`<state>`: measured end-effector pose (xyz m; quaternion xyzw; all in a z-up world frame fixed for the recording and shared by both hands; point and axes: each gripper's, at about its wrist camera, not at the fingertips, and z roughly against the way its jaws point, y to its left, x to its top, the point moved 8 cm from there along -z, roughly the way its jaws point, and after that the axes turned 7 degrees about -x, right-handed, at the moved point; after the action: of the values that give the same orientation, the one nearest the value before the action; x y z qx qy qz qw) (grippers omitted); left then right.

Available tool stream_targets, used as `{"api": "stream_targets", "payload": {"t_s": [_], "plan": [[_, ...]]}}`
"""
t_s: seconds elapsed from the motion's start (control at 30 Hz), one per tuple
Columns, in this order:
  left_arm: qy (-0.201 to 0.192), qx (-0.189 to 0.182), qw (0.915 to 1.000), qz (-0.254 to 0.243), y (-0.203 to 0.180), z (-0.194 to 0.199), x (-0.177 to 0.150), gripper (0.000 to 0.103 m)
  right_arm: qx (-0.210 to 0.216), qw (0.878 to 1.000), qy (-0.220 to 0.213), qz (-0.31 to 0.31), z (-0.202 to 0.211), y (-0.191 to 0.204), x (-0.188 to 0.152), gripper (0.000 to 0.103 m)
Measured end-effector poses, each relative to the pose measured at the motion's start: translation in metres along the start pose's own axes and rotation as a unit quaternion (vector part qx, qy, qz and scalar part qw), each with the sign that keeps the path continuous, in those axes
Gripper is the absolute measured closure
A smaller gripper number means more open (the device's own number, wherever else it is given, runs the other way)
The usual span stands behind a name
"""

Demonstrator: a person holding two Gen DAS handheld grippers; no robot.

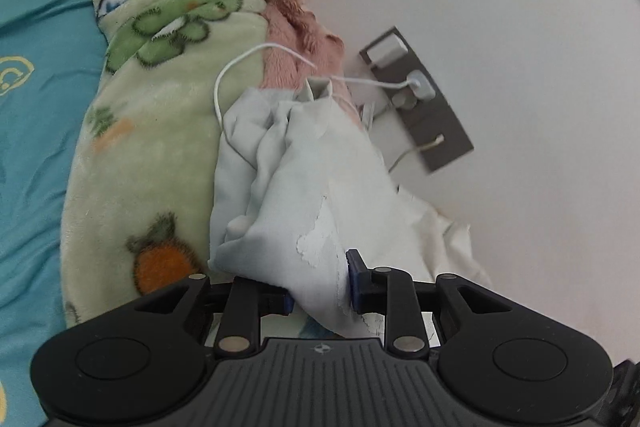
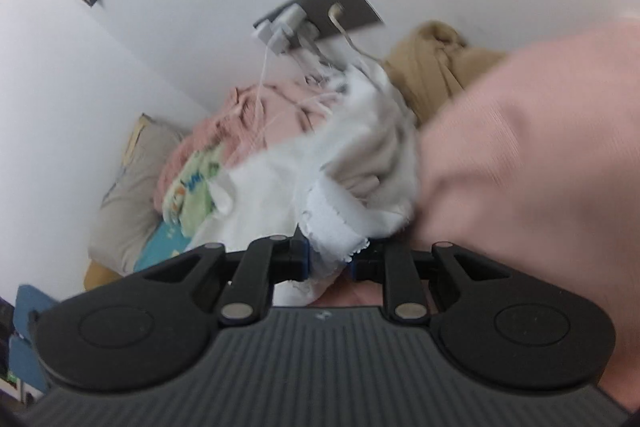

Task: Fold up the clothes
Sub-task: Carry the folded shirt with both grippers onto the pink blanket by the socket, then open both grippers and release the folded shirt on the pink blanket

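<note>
A fold of the pale grey-white cotton garment (image 1: 304, 187) is clamped between the blue-padded fingers of the left black two-finger gripper (image 1: 320, 287), the jaws being closed onto the cloth with only its thickness between them. From that grip the garment is seen bunched and creased, running forward and away from the fingers, with a patch of cracked white print lying just ahead of the right-hand pad. A frayed white edge of the same garment (image 2: 332, 223) is pinched between the fingers of the right black two-finger gripper (image 2: 328, 261), whose jaws are likewise drawn together on the fabric. To the left of the left gripper a pale green fleece blanket printed with cartoon frogs and an orange fruit (image 1: 160, 131) is spread, and beyond it a teal bedsheet with yellow smiley faces (image 1: 36, 107) is seen. Ahead of the garment a fuzzy pink blanket (image 1: 280, 11) is heaped against the white wall (image 1: 500, 47), and a thin white charging cable (image 1: 236, 67) is looped over the bedding toward a grey wall socket plate with white plugs (image 1: 432, 115). To the right of the right gripper a blurred pink sleeve (image 2: 532, 163) fills the view, and a crumpled tan cloth (image 2: 432, 67) lies ahead of it. No containers are visible.
</note>
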<state>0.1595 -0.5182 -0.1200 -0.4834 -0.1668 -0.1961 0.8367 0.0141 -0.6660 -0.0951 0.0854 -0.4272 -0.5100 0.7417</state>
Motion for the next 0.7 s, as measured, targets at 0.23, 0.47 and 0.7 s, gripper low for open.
{"api": "stream_targets", "payload": {"t_s": [0.23, 0.47, 0.7], "plan": [[0.006, 0.041, 0.9953, -0.087, -0.030, 0.025, -0.002, 0.023, -0.047, 0.998, -0.003, 0.034, 0.020, 0.015, 0.003, 0.067], [-0.044, 0.093, 0.9759, -0.192, -0.079, 0.085, -0.008, 0.000, -0.042, 0.991, -0.066, 0.105, 0.082, 0.046, 0.014, 0.016], [-0.109, 0.113, 0.9496, -0.272, -0.133, 0.160, -0.025, 0.000, -0.022, 0.980, -0.119, 0.161, 0.151, 0.076, 0.008, 0.016]]}}
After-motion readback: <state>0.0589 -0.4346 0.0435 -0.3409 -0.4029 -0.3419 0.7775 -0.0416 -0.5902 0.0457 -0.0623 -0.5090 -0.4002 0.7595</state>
